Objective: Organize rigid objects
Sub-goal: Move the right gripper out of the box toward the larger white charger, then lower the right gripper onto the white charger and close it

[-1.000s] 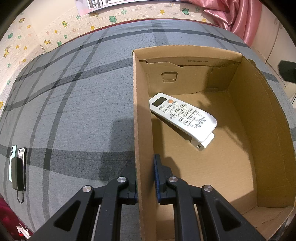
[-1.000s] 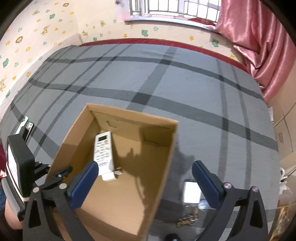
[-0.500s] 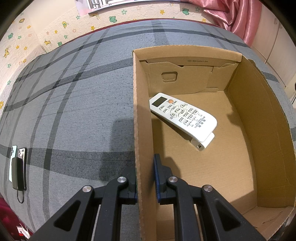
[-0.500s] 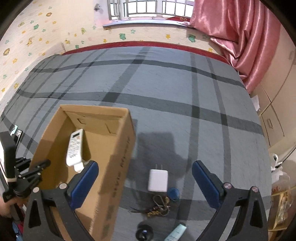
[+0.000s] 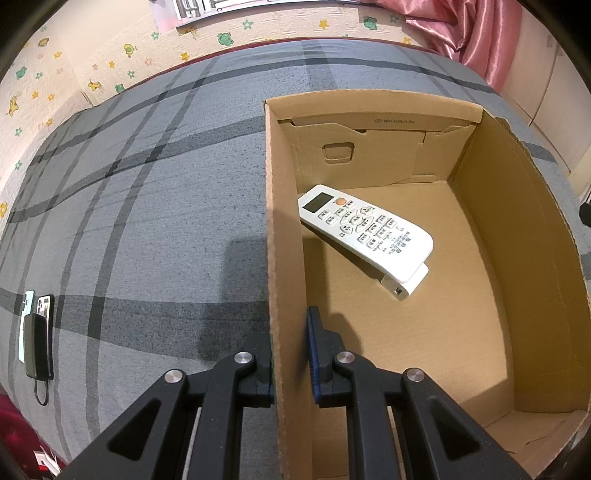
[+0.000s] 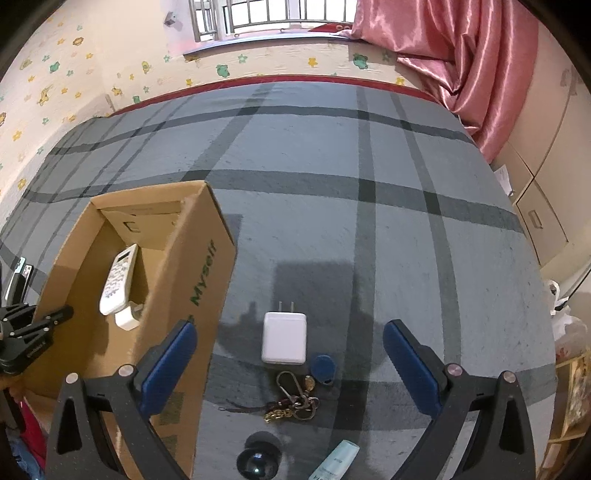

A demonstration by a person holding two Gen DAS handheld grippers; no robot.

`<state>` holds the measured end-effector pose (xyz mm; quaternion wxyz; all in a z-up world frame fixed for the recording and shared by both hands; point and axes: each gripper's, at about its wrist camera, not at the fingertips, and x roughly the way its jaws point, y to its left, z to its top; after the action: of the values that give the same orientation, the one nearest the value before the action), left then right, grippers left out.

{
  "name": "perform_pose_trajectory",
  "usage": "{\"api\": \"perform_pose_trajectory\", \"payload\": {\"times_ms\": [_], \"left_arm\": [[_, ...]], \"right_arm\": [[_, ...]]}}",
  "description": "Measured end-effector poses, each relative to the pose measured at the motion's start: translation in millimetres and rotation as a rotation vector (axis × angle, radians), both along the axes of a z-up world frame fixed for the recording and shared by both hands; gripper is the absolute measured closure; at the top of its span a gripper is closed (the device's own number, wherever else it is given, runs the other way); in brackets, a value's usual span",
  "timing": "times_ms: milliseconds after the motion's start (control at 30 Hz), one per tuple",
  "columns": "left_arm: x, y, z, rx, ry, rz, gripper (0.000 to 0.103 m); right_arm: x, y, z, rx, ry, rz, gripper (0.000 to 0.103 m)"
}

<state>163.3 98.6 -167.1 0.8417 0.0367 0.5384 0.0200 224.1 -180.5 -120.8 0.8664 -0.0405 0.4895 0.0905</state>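
A bed (image 6: 332,229) fills most of both views, covered in grey fabric crossed by darker grey and black plaid stripes, with a red edge along its far side at 12 o'clock. Beyond it stands a cream wall (image 6: 110,48) patterned with small green, yellow and orange flowers and animal figures. A window (image 6: 273,14) with metal bars sits at 12 o'clock above a sill; daylight shows through it. A pink satin curtain (image 6: 461,59) hangs at 1 to 2 o'clock. Beige cabinet doors (image 6: 543,218) with a recessed handle stand at 3 o'clock beside the bed. Overhead lighting casts soft rectangular shadows on the cover.
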Motion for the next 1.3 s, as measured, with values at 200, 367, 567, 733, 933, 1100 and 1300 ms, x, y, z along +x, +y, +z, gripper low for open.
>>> {"api": "perform_pose_trajectory", "payload": {"times_ms": [200,367,567,733,933,1100,1300], "left_arm": [[0.0,-1.1,-0.5,0.004,-0.001,0.001,0.089],[0.0,-1.1,-0.6,0.004,-0.001,0.001,0.089],[0.1,-0.7,-0.7,0.002,-0.001,0.002,0.089],[-0.5,-1.5,-0.9,0.008,-0.002,0.001,0.089],[-0.6,-3.1,-1.0,0.014,-0.002,0.001,0.089],[-0.4,-2.7,0.0,0.013,-0.002,0.002,0.089],[0.1,-3.3,0.4,0.011,-0.001,0.003,0.089]], "right_arm": [[4.3,-4.0,-16.3,-0.002,0.026,0.005,0.0],[9.9,-3.6,-40.1,-0.009,0.06,0.0,0.0],[18.4,-4.1,-63.8,-0.012,0.098,-0.012,0.0],[26.1,-2.6,-78.0,-0.022,0.115,-0.018,0.0],[34.1,2.0,-90.7,-0.038,0.132,-0.017,0.0],[39.8,4.7,-100.4,-0.037,0.152,-0.019,0.0],[41.1,10.1,-101.1,-0.036,0.157,-0.007,0.003]]}}
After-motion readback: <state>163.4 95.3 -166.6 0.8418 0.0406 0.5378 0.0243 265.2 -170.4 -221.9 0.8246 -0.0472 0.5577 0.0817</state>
